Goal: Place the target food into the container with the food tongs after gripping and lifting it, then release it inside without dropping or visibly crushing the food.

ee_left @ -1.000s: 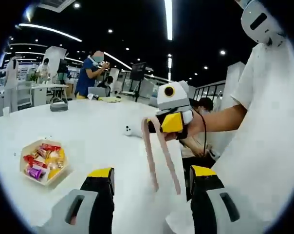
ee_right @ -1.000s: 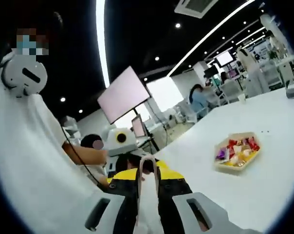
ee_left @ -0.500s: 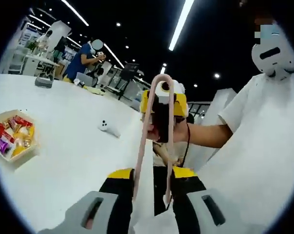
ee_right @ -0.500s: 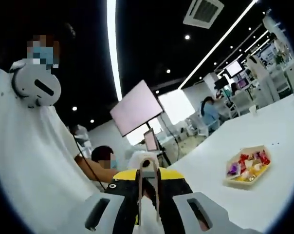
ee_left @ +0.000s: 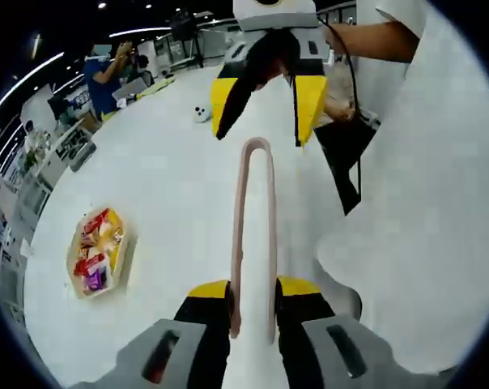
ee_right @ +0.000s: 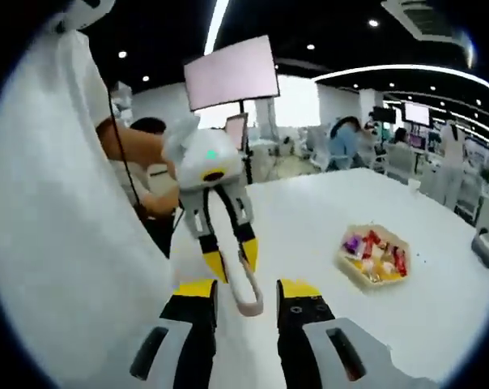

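Note:
Pink food tongs (ee_left: 239,211) run up the left gripper view, their looped end far from me. My left gripper (ee_left: 253,292) is shut on their lower part. My right gripper (ee_left: 261,113) faces it from the top, jaws spread apart. In the right gripper view, my right gripper (ee_right: 246,292) stands open with the tongs' loop (ee_right: 249,310) hanging between its jaws, untouched. The left gripper (ee_right: 232,258) holds the tongs from above there. A shallow tray of wrapped sweets (ee_left: 99,251) lies on the white table (ee_left: 163,178), seen again as the tray (ee_right: 374,255) at right.
The person's white shirt (ee_left: 423,203) spreads across the right side, and an arm (ee_right: 135,150) reaches in at left. A small white object (ee_left: 200,113) lies on the far table. People and desks stand in the background.
The tongs have passed from my right gripper to my left. The left closed on them, then the right opened and drew back. Both cameras swung to face each other.

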The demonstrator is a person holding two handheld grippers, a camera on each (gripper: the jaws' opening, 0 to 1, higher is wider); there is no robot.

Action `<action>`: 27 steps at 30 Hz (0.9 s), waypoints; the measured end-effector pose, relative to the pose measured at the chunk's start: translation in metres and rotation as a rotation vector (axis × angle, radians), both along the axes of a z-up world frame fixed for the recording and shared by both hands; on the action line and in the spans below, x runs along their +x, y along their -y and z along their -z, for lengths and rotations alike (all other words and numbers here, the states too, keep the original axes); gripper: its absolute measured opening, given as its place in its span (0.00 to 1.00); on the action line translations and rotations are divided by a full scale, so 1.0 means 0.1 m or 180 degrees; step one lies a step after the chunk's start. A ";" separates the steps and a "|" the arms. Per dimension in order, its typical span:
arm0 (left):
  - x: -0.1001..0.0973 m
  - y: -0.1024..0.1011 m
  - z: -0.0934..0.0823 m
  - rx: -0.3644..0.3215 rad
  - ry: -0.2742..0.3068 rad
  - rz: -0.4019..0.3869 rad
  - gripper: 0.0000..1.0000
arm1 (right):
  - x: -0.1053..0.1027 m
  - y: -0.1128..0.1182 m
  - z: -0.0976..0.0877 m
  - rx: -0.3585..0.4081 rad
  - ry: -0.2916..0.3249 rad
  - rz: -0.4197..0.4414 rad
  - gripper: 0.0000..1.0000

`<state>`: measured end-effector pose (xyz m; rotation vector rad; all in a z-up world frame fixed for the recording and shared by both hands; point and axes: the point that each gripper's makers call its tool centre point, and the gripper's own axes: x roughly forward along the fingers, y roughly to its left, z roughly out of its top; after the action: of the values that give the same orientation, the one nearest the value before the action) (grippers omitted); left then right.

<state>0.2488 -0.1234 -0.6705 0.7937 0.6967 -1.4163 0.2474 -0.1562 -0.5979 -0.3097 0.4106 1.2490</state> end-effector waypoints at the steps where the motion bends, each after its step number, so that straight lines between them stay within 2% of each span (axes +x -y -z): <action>1: -0.02 0.02 0.02 0.0026 0.0012 0.0032 0.19 | -0.01 -0.01 0.11 -0.0207 0.0022 -0.0055 0.23; 2: -0.04 0.03 0.04 0.0109 0.0049 0.0134 0.20 | -0.03 -0.02 0.25 -0.0433 0.0062 -0.0121 0.23; 3: -0.05 0.05 0.06 0.0141 0.0081 0.0164 0.20 | -0.13 -0.06 0.38 -0.0562 -0.0081 -0.0312 0.23; 4: -0.07 0.08 0.06 0.0159 0.0066 0.0175 0.20 | -0.16 -0.05 0.48 -0.0723 -0.0113 -0.0353 0.23; 5: -0.08 0.10 0.06 0.0151 0.0073 0.0209 0.21 | -0.16 -0.02 0.60 -0.0905 -0.0074 -0.0390 0.22; 6: -0.09 0.11 0.05 0.0156 0.0077 0.0229 0.21 | -0.09 0.04 0.65 -0.1097 0.0130 -0.0332 0.17; 7: -0.09 0.08 0.08 0.0257 0.0134 0.0289 0.22 | -0.08 0.06 0.71 -0.1134 0.0194 -0.0348 0.16; 8: -0.05 0.11 0.07 0.0206 0.0224 0.0297 0.24 | -0.13 0.06 0.73 -0.1097 0.0089 -0.0323 0.16; 10: -0.04 0.13 0.09 0.0212 0.0282 0.0320 0.27 | -0.10 0.08 0.72 -0.1054 0.0123 -0.0297 0.16; 11: -0.03 0.14 0.09 0.0184 0.0337 0.0335 0.28 | -0.07 0.12 0.73 -0.1148 0.0239 -0.0302 0.16; 12: -0.03 0.14 0.09 0.0158 0.0351 0.0370 0.29 | -0.08 0.14 0.73 -0.1179 0.0235 -0.0319 0.16; 13: -0.03 0.12 0.13 0.0202 0.0333 0.0356 0.29 | -0.08 0.18 0.76 -0.1282 0.0284 -0.0362 0.16; 14: 0.00 0.03 0.18 0.0336 0.0309 0.0274 0.29 | -0.09 0.22 0.78 -0.1380 0.0319 -0.0414 0.16; 15: 0.02 0.00 0.20 0.0355 0.0285 0.0233 0.30 | -0.08 0.27 0.81 -0.1438 0.0321 -0.0400 0.16; 18: 0.03 -0.06 0.21 0.0259 0.0207 0.0160 0.36 | -0.10 0.34 0.81 -0.1378 0.0253 -0.0374 0.16; 24: -0.04 0.06 0.34 0.0169 0.0181 0.0237 0.36 | -0.20 0.32 0.87 -0.1245 0.0115 -0.0372 0.16; 26: -0.10 0.10 0.40 0.0151 0.0110 0.0284 0.29 | -0.23 0.25 0.86 -0.1019 -0.0016 -0.0333 0.16; 27: -0.12 0.07 0.45 0.0252 0.0101 0.0280 0.28 | -0.22 0.27 0.90 -0.1078 0.0029 -0.0343 0.16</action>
<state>0.2371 -0.1301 -0.7159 0.9166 0.7042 -1.4593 0.2250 -0.1834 -0.6880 -0.6322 0.6055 1.2811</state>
